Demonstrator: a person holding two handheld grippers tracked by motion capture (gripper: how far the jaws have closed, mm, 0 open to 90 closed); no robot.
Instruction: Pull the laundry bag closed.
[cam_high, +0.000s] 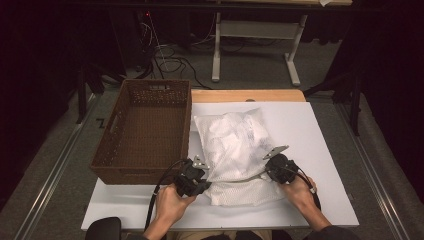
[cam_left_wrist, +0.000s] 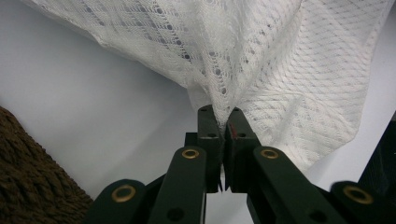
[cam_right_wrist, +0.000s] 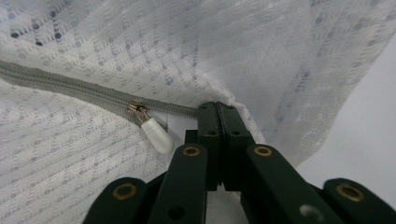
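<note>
A white mesh laundry bag (cam_high: 235, 145) lies stuffed full in the middle of the white tabletop (cam_high: 315, 135). My left gripper (cam_high: 206, 179) is at the bag's near-left corner; in the left gripper view the jaws (cam_left_wrist: 223, 114) are shut on a fold of the mesh (cam_left_wrist: 261, 70), which stretches up from them. My right gripper (cam_high: 266, 172) is at the bag's near-right side. Its jaws (cam_right_wrist: 217, 108) are pressed together on the mesh at the end of a grey zipper (cam_right_wrist: 70, 88). The zipper's white pull tab (cam_right_wrist: 156, 135) hangs free just left of the jaws.
A brown woven basket (cam_high: 107, 135) stands open and empty on the table's left side, close beside the left gripper. White tabletop shows right of the bag. A wooden strip (cam_high: 250, 95) runs along the far edge, with a white table frame (cam_high: 216, 50) and cables on the floor behind.
</note>
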